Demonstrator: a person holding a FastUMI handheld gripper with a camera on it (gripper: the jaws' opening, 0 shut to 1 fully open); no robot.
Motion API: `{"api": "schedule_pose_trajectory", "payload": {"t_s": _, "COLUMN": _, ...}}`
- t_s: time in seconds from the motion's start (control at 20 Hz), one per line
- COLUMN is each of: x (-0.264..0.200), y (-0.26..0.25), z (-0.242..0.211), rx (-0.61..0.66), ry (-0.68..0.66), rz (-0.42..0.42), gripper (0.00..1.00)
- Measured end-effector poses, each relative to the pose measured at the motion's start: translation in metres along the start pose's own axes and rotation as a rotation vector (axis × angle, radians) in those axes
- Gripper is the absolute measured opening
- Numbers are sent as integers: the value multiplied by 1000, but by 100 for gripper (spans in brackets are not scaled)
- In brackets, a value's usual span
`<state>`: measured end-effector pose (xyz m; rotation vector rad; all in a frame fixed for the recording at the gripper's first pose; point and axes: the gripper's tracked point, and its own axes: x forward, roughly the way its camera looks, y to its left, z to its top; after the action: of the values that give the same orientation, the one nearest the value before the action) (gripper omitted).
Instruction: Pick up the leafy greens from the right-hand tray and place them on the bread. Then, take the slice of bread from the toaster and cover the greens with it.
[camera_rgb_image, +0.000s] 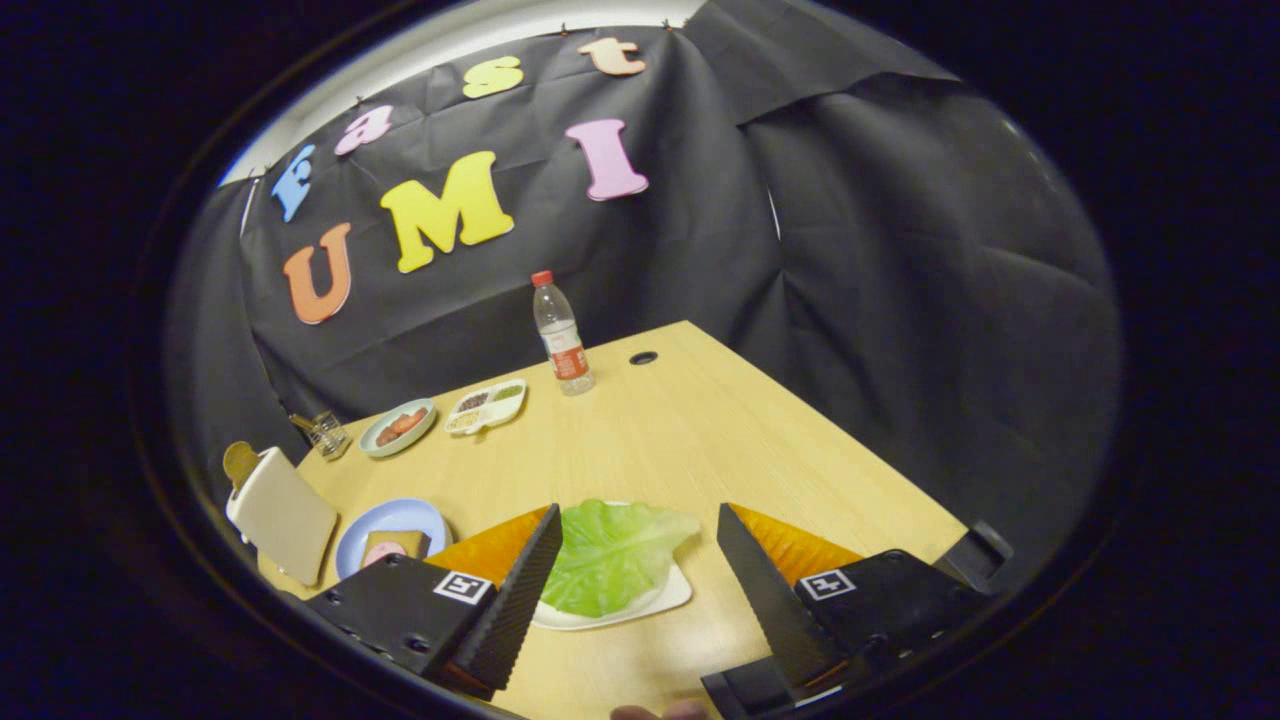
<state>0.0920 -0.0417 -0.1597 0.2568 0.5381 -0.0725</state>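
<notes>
The wooden table (700, 430) carries a water bottle (562, 340), divided dish (487, 406), plates, toaster (283, 513) and lettuce tray (660, 598).

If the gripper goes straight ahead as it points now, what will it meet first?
Most likely the green lettuce leaf on the white tray, just ahead between the open jaws of the gripper. Depth is hard to judge.
</notes>
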Motion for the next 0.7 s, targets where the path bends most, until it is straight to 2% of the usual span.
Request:
{"api": "schedule_pose_trajectory", "payload": {"t_s": 0.2, "x": 25, "y": -4, "z": -18, "rx": 47, "ry": 75, "rz": -14, "gripper": 96}}
{"api": "schedule_pose_trajectory", "payload": {"t_s": 0.7, "x": 72, "y": -8, "z": -37, "rx": 185, "ry": 159, "rz": -14, "gripper": 96}}
